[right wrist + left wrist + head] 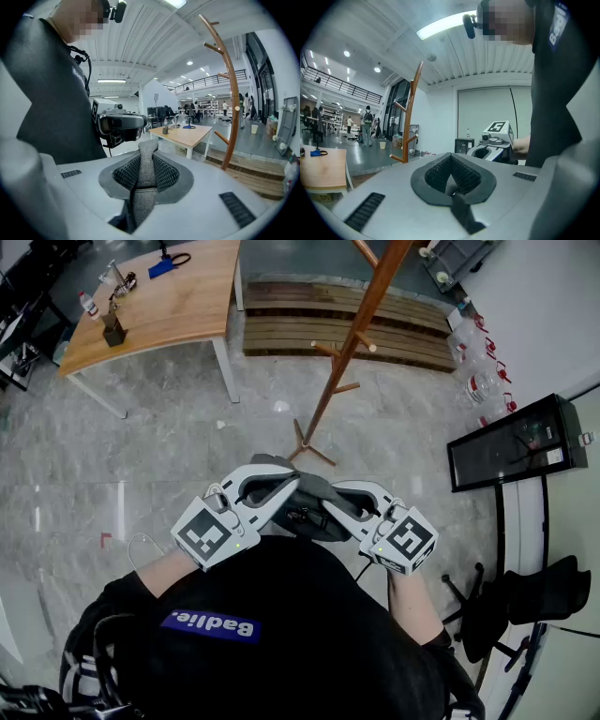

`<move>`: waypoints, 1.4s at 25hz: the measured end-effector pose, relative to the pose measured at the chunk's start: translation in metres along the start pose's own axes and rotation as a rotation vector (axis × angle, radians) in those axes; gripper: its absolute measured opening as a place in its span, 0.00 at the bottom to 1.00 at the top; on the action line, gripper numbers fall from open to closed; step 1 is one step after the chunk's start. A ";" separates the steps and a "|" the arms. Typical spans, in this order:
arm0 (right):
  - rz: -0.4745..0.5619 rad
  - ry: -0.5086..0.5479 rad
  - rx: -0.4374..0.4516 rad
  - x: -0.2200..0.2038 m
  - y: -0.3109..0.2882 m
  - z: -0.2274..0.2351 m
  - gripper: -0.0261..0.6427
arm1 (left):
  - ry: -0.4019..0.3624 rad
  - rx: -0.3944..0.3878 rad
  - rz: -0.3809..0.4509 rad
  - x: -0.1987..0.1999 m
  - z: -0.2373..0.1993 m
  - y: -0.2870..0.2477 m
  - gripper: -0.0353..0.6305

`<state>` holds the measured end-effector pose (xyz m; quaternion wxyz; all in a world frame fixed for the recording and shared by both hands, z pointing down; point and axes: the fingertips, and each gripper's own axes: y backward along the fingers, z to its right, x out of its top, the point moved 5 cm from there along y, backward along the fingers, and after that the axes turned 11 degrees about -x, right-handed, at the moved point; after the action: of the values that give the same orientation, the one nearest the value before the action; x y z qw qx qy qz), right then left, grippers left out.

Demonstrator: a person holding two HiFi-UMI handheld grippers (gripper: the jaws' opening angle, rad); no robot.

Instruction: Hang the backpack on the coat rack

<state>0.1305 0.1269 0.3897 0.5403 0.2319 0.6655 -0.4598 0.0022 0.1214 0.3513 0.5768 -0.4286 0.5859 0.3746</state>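
A dark grey backpack (314, 507) hangs bunched between my two grippers, just in front of my chest. My left gripper (286, 486) is shut on a thin dark strap (459, 208) of it, which runs down out of the pads. My right gripper (330, 502) is shut on a wider grey woven strap (143, 201), pinched upright between the pads. The two grippers face each other, almost touching. The wooden coat rack (349, 348) stands on the floor ahead of me, its pegs bare; it also appears as a curved pole (410, 119) in the left gripper view and a pole (230, 108) in the right gripper view.
A wooden table (159, 296) with small items stands at the far left. A slatted wooden platform (375, 324) lies behind the rack. Water bottles (478, 381), a black screen on a stand (516, 442) and a black chair (525, 601) are to the right. People (368, 124) stand far off.
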 end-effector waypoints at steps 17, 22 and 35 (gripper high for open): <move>0.002 -0.086 -0.013 -0.004 -0.007 0.012 0.14 | 0.000 0.018 0.006 0.003 0.002 -0.008 0.06; 0.022 -0.111 0.000 -0.005 -0.013 0.031 0.14 | 0.000 0.084 0.008 0.002 -0.005 -0.014 0.06; 0.051 -0.156 -0.059 0.025 -0.086 0.076 0.14 | -0.026 0.134 0.040 0.006 -0.085 0.004 0.06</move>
<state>0.0918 0.0164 0.3977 0.6087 0.1962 0.6285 -0.4426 -0.0318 0.0427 0.3498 0.6042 -0.3725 0.6105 0.3513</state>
